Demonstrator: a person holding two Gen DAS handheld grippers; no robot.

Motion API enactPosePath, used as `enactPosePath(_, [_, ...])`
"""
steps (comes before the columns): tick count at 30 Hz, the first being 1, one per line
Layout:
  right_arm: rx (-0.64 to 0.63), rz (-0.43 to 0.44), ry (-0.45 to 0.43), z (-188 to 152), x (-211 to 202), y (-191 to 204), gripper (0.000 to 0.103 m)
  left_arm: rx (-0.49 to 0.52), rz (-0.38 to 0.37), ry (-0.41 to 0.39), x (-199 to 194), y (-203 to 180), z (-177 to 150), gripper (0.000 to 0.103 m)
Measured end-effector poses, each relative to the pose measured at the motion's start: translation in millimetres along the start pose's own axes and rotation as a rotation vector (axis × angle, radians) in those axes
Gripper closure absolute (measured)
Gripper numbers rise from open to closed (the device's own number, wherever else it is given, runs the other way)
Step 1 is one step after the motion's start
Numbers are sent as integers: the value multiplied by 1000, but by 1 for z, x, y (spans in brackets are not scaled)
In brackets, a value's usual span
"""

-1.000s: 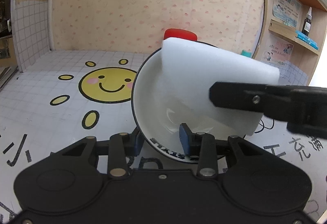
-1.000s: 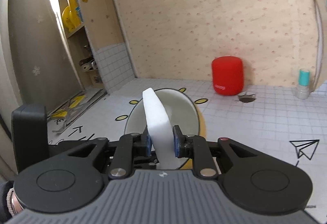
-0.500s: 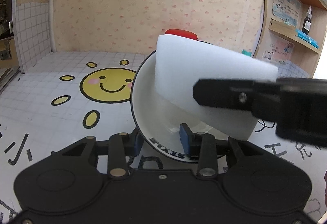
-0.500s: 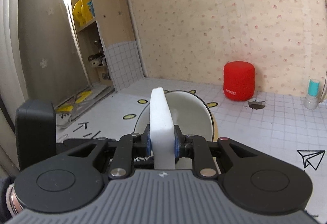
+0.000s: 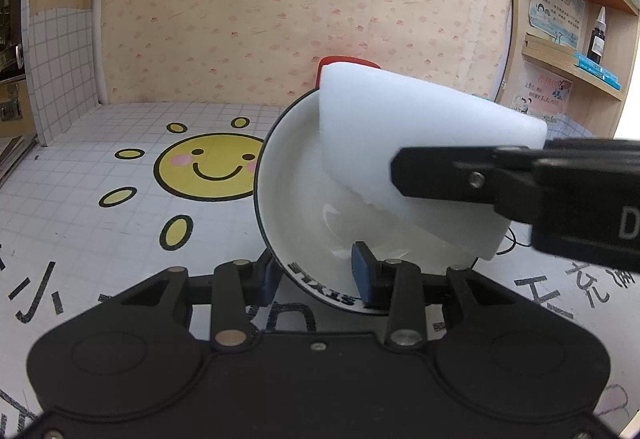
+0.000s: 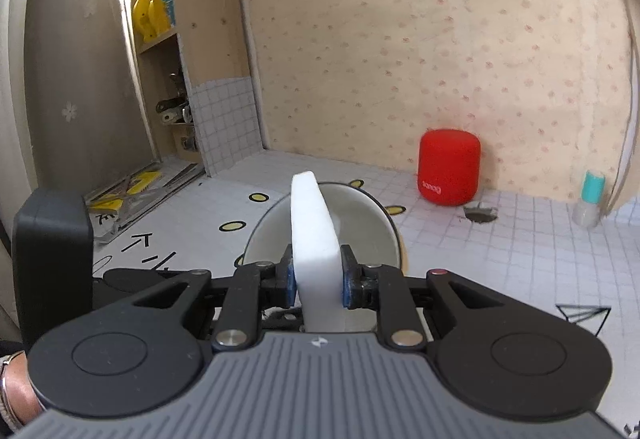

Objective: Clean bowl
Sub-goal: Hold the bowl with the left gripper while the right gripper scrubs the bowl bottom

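The left gripper (image 5: 316, 275) is closed down on the near rim of the bowl (image 5: 296, 199); one blue pad (image 5: 362, 271) sits inside the wall, the other finger outside it, with only the thickness of the wall between them; the bowl is thus clamped and held tipped up on edge above the tabletop (image 5: 80, 223), its mouth facing toward the right gripper and a little upward, its black-edged rim standing nearly upright; printed lettering shows on the outer wall just beside the pads.

The right gripper (image 6: 318, 281) is pinched narrow on a white sponge (image 6: 314, 239); both blue pads press the flat faces of the block, which fills the gap between them entirely; in the left wrist view the same gripper (image 5: 400, 175) reaches in from the right, its black finger lying across the broad face of the sponge (image 5: 408, 143).

The sponge stands on its thin edge, its long axis running forward from the right jaws into the bowl (image 6: 360, 231); its far end rests inside the bowl's mouth, against or just beside the white inner wall, though exact contact cannot be told.

A red cylinder (image 6: 449, 167) stands against the back wall behind the bowl; a smiling sun print (image 5: 208, 167) lies on the table to the bowl's left; a small teal-capped bottle (image 6: 590, 199) stands near the wall on the right.
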State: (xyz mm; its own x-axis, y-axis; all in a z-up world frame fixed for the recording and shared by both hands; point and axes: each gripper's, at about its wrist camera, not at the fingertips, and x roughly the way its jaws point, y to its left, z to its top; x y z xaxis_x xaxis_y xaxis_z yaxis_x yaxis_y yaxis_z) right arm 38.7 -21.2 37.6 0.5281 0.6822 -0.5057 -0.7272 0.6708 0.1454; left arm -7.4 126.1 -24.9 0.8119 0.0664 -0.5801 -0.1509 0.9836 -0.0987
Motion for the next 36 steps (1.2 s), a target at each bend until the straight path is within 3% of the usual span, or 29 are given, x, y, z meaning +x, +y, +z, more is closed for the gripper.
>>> enactPosePath(9, [-33, 47, 11, -4, 7, 3, 82, 17, -1, 3, -1, -3, -2, 64])
enactPosePath(29, [-41, 27, 37, -4, 14, 2, 82, 28, -6, 5, 0, -5, -1, 61])
enactPosePath(36, [-13, -59, 12, -3, 8, -9, 82, 30, -7, 5, 0, -5, -2, 61])
